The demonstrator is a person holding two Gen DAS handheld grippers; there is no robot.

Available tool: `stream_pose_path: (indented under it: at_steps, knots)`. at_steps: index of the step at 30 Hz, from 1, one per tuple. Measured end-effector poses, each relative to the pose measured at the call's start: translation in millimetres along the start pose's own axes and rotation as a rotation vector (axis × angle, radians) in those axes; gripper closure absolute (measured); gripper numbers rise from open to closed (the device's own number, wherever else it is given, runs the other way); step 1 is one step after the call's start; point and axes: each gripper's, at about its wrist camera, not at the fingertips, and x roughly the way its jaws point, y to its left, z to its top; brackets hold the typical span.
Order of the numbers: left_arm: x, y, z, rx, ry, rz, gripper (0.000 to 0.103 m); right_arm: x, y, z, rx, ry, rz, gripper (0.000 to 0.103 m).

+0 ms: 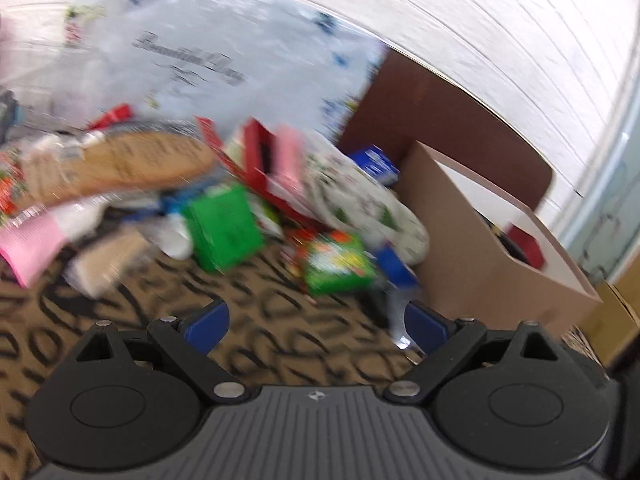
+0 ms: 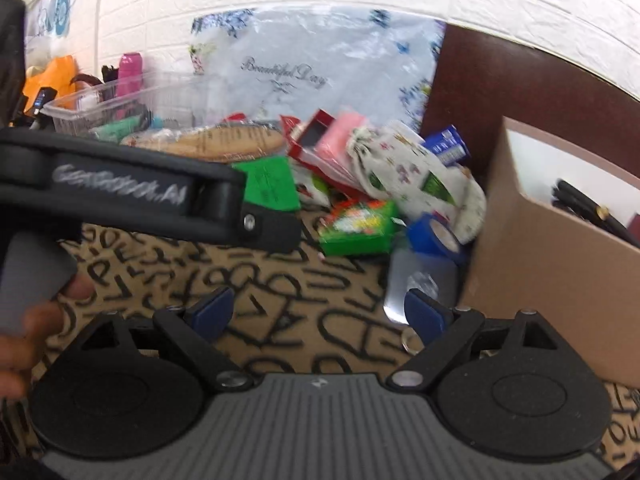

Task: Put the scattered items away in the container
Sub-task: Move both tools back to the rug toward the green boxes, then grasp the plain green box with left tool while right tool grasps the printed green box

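Both views are motion-blurred, so small details are mushy. The surface [image 2: 280,312] wears a tan cloth printed with black letters.

Far left in the right wrist view, a clear plastic tub [image 2: 100,108] holds a pink bottle [image 2: 130,70]. The left tool [image 2: 224,204] cuts across that view from the left edge as a black body, and from this side I can't tell how its fingers stand; the left hand [image 2: 36,320] grips its handle. In its own view, though, the left tool [image 1: 316,324] is released, blue pads wide apart with nothing between them, hovering over bare cloth in front of the pile.

The scattered stuff sits mid-surface in one heap: a flat tan oval package [image 2: 224,142], a green box [image 2: 272,184], a red open box [image 2: 316,132] with a pink pack [image 2: 344,130] on it, a white floral pouch [image 2: 416,176], a green snack packet [image 2: 360,224] in front, a blue tape roll [image 2: 436,236] just right of that, and a blue carton [image 2: 448,146] behind. A white printed bag reading "Beautiful Day" [image 2: 288,72] stands against the wall behind it all.

The right tool [image 2: 318,316] is also released and holds nothing; its right finger sits just over a clear plastic item [image 2: 420,280] lying beside the box.

At the right stands the container, an open cardboard box [image 2: 540,280], touching the heap's edge, with dark items inside.
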Motion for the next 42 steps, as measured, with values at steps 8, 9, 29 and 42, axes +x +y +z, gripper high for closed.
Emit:
stream_pose_path:
  at_steps: [8, 9, 29, 42]
  knots:
    - [38, 25, 20, -0.013, -0.026, 0.073, 0.009, 36, 10, 17, -0.069, -0.012, -0.028, 0.023]
    - [43, 27, 21, -0.019, -0.020, 0.075, 0.010, 41, 9, 18, -0.081, -0.012, -0.038, 0.023]
    - [93, 45, 34, -0.106, 0.013, 0.234, 0.038, 113, 1, 22, -0.203, 0.026, -0.191, 0.040]
    - [51, 32, 11, -0.131, 0.067, 0.134, 0.082, 56, -2, 7, -0.078, 0.079, -0.038, 0.041]
